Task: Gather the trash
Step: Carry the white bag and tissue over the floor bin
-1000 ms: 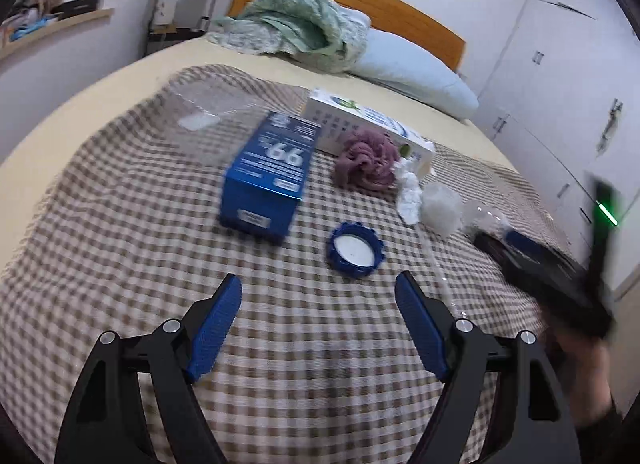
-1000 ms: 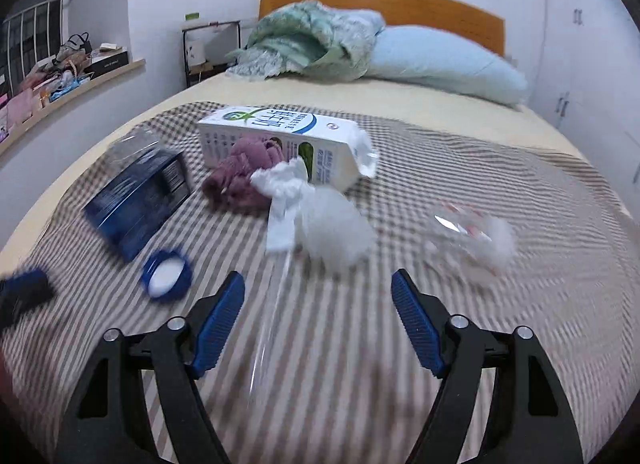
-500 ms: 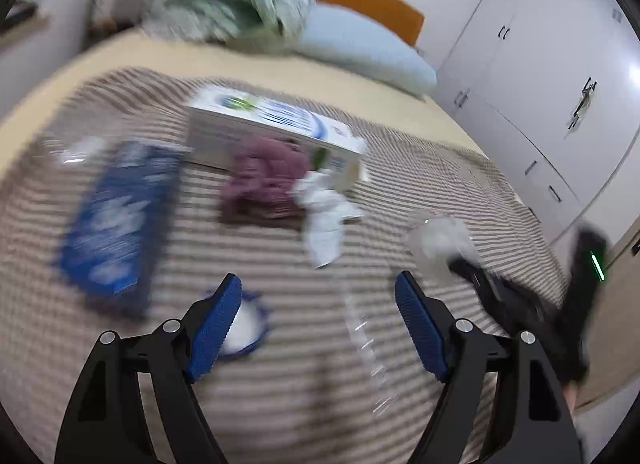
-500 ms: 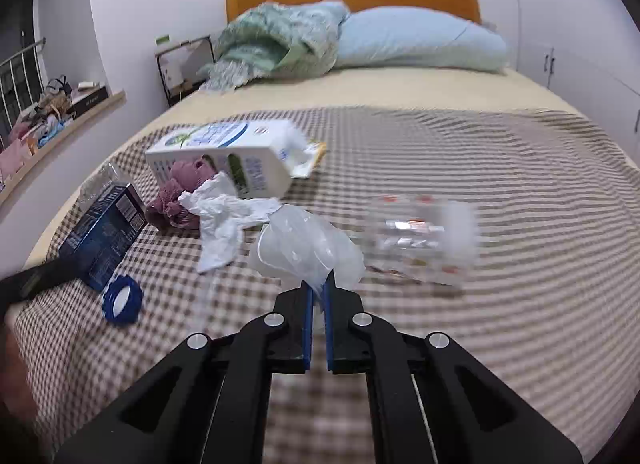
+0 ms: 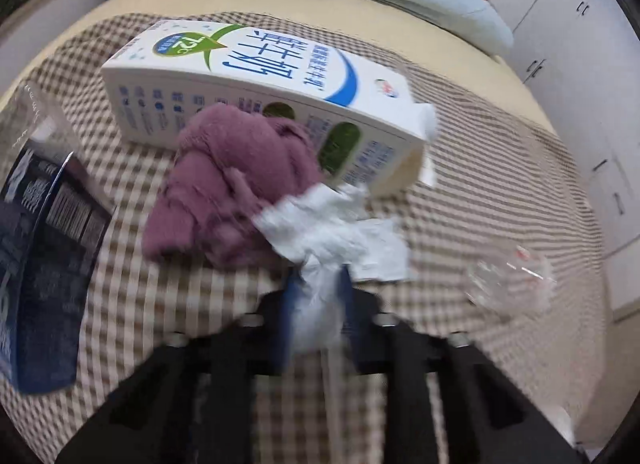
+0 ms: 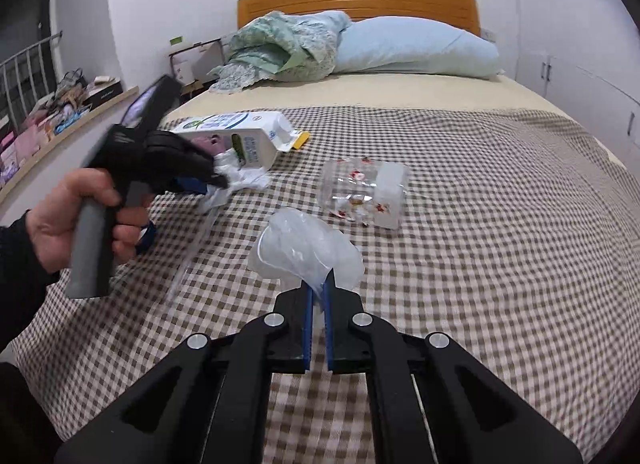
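Left gripper (image 5: 318, 296) just closed on white tissue (image 5: 332, 232), right gripper (image 6: 318, 296) pinching clear plastic bag (image 6: 304, 248).

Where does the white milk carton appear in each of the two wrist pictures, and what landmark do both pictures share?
Left wrist view: the milk carton lies on its side across the upper centre, right behind the purple cloth.
Right wrist view: the milk carton is small at left of centre, partly behind the left gripper.
Shared landmark: the clear plastic container, at right of centre in the right wrist view and at the right edge in the left wrist view.
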`<state>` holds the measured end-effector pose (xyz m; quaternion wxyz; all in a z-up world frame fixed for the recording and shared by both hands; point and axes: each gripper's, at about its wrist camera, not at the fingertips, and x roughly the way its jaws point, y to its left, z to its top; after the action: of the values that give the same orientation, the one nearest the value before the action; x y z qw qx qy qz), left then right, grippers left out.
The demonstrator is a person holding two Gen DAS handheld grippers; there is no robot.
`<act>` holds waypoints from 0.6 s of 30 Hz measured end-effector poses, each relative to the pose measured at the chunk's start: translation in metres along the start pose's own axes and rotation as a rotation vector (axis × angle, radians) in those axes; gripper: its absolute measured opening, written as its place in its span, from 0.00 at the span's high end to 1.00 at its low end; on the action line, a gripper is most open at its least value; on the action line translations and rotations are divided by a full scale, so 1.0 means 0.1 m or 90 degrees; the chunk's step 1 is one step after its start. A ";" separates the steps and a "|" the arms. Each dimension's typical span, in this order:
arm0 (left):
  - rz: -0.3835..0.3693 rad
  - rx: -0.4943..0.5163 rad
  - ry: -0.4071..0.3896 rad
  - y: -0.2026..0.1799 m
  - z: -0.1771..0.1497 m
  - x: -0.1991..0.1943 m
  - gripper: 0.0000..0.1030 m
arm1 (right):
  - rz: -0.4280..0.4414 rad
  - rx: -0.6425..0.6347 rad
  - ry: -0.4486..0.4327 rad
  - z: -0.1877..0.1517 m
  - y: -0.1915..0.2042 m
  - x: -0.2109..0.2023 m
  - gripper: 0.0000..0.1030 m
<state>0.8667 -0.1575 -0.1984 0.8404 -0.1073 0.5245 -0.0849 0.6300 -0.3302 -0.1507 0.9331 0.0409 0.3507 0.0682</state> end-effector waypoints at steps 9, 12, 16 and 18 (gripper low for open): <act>-0.031 0.088 -0.077 -0.31 -0.37 -1.29 1.00 | -0.014 0.008 -0.036 0.01 0.05 -0.74 0.95; -0.048 0.118 -0.087 -0.41 -0.56 -1.71 1.00 | -0.015 0.015 -0.045 -0.03 0.05 -1.05 0.95; -0.060 0.146 -0.094 -0.55 -0.90 -2.17 1.00 | -0.021 0.033 -0.054 -0.18 0.01 -1.52 0.95; -0.067 0.160 -0.101 -0.64 -1.16 -2.41 1.00 | -0.031 0.046 -0.058 -0.35 -0.06 -1.80 0.95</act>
<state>0.6549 -0.1686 -0.0224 0.8805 -0.0349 0.4352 -0.1849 0.4737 -0.3634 -0.0607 0.9474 0.0691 0.3108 0.0309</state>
